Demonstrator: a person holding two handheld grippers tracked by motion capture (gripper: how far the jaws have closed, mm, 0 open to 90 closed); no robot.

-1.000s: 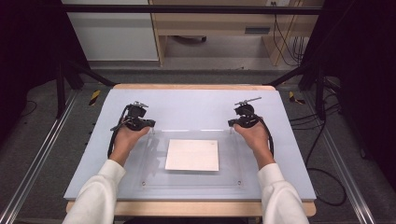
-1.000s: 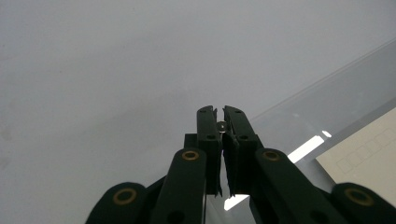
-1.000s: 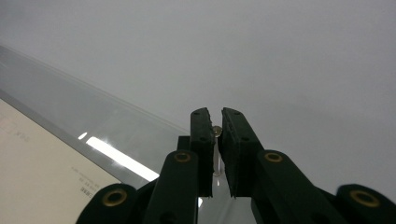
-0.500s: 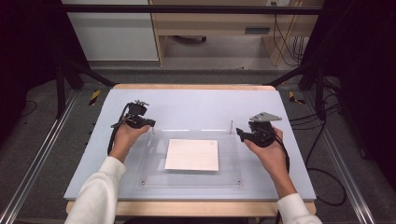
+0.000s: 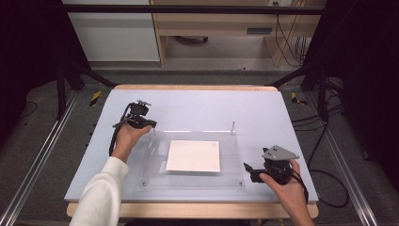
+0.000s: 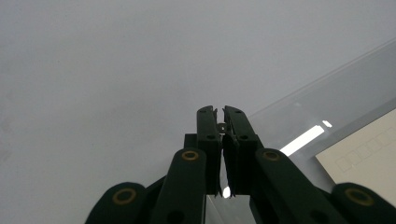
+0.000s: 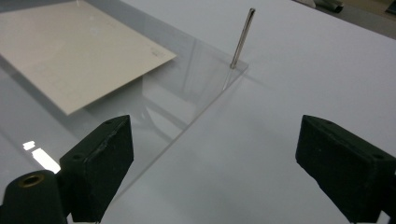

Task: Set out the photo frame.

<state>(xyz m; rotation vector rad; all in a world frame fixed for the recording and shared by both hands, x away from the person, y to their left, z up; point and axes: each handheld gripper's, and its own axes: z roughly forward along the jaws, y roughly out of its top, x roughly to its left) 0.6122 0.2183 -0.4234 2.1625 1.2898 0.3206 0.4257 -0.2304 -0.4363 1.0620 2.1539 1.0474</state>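
The right gripper (image 5: 248, 170) has been travelling from the far right corner of the clear plate (image 5: 155, 162) down to its near right corner, leaving a thin metal pin (image 5: 233, 127) standing upright where it was; the left gripper (image 5: 151, 125) has been staying put at the far left corner.

The table (image 5: 263, 108) is carrying the plate flat, with a pale sheet (image 5: 193, 156) lying under or in it, just ahead and to the side of both grippers. The plate seems to be what the pins are locating: small holes or fasteners are sitting at its corners.

In the left gripper view the jaws are standing nearly closed, pinching a small metal piece (image 6: 221, 126) at their tips, probably a second pin being held over the corner just below them. I cannot tell whether it is already seated.

In the right gripper view the jaws are standing wide apart and holding nothing, with the plate edge (image 7: 196, 116) running between them and the placed pin (image 7: 242, 38) rising well ahead. That spread probably suits reaching for the near corner, which lies just beside the jaws in the high view.
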